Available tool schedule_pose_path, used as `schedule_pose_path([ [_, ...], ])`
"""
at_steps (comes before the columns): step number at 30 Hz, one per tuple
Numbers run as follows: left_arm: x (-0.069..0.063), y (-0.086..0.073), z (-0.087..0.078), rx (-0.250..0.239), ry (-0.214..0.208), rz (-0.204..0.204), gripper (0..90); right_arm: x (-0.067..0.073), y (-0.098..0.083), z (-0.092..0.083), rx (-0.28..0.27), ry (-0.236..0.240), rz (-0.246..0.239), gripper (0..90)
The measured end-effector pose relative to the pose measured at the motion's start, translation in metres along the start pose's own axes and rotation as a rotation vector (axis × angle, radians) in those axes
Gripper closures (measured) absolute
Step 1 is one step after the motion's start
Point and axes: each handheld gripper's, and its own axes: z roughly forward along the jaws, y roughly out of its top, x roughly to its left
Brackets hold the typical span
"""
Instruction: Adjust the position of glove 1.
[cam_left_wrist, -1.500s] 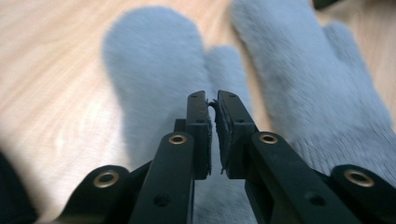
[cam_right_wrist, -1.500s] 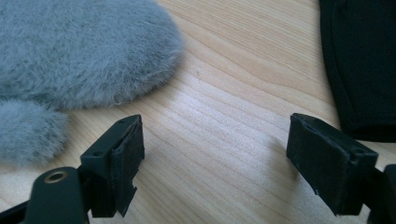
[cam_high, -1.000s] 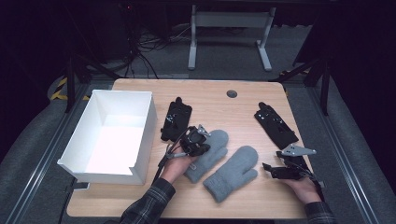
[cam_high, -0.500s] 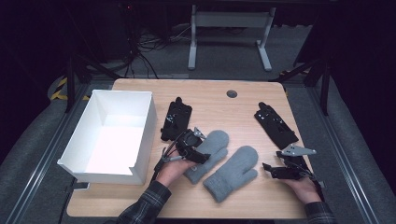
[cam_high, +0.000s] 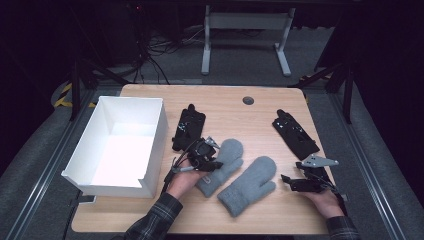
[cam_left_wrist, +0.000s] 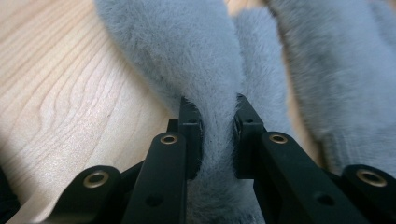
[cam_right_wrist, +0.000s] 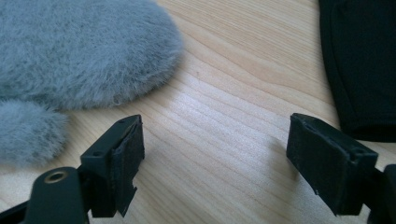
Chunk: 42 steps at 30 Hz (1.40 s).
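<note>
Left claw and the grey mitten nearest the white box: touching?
Touching. In the left gripper view the left claw has just been closing and both pads press into a pinched fold of the grey mitten.

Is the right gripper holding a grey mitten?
No, the right gripper is open over bare table, beside the grey mitten.

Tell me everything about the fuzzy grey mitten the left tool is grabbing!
The left mitten is soft, fluffy grey, like fleece, with a rounded tip and a thumb. It lies flat on the wooden table, beside its matching mitten. The left tool has just been closing and now pinches a fold of its fur.
</note>
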Motion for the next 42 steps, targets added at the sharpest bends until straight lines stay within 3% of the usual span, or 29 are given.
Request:
schedule_pose_path([
  [11, -0.019, 0.018, -0.031, -0.046, -0.063, 0.004, 78.9, 0.000, 0.000, 0.000, 0.000, 0.000, 0.000, 19.6],
  [17, -0.036, 0.028, -0.038, -0.069, -0.094, 0.000, 79.0, 0.000, 0.000, 0.000, 0.000, 0.000, 0.000, 19.7],
  [20, -0.043, 0.032, -0.038, -0.059, -0.088, 0.008, 79.0, 0.000, 0.000, 0.000, 0.000, 0.000, 0.000, 19.6],
  [28, -0.071, 0.046, -0.030, -0.037, -0.094, 0.018, 79.0, 0.000, 0.000, 0.000, 0.000, 0.000, 0.000, 19.6],
  [32, -0.087, 0.053, -0.015, -0.008, -0.104, 0.031, 79.0, 0.000, 0.000, 0.000, 0.000, 0.000, 0.000, 19.6],
  [42, -0.096, 0.054, 0.012, 0.048, -0.117, 0.043, 78.9, 0.000, 0.000, 0.000, 0.000, 0.000, 0.001, 19.6],
])
